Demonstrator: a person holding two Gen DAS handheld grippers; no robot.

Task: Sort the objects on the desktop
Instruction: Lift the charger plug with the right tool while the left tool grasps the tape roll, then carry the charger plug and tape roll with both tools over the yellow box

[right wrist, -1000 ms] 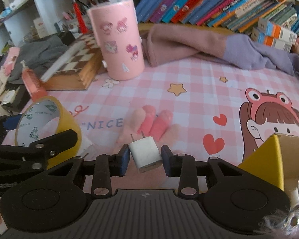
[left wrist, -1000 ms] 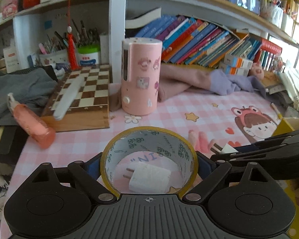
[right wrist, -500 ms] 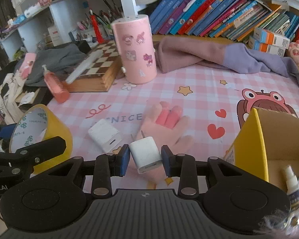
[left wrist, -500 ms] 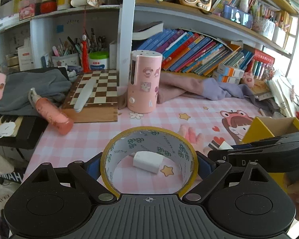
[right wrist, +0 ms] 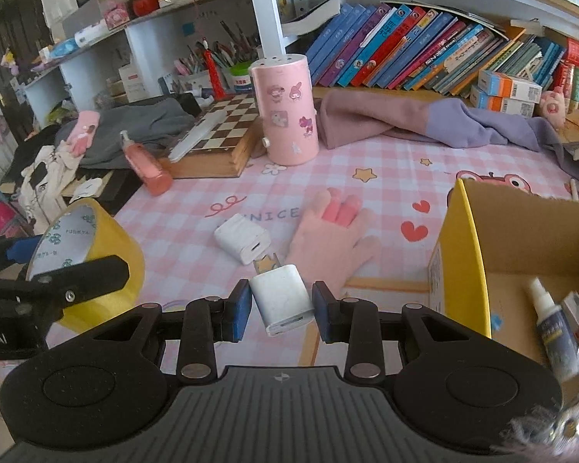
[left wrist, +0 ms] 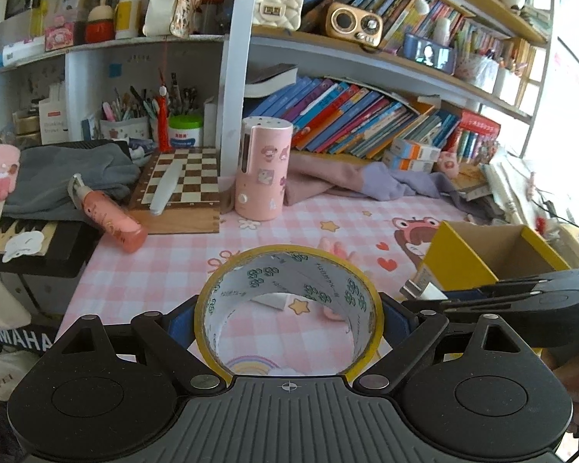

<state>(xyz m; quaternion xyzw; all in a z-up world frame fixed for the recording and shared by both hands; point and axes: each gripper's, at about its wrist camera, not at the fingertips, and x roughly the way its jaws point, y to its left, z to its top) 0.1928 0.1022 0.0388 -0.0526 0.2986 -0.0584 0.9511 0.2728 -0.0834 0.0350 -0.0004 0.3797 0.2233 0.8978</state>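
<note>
Aloft, left gripper (left wrist: 289,320) clamping tape roll (left wrist: 289,301), right gripper (right wrist: 281,310) pinching charger (right wrist: 282,299)

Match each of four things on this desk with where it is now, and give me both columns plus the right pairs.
Things:
1. yellow roll of tape
2. white plug-in charger
3. small white spray bottle
4. pink knitted glove

Places:
A. inside the yellow cardboard box
B. lying flat on the pink checked mat
C. between the fingers of the left gripper
D. between the fingers of the right gripper

Pairs: 1-C, 2-D, 3-A, 4-B
</note>
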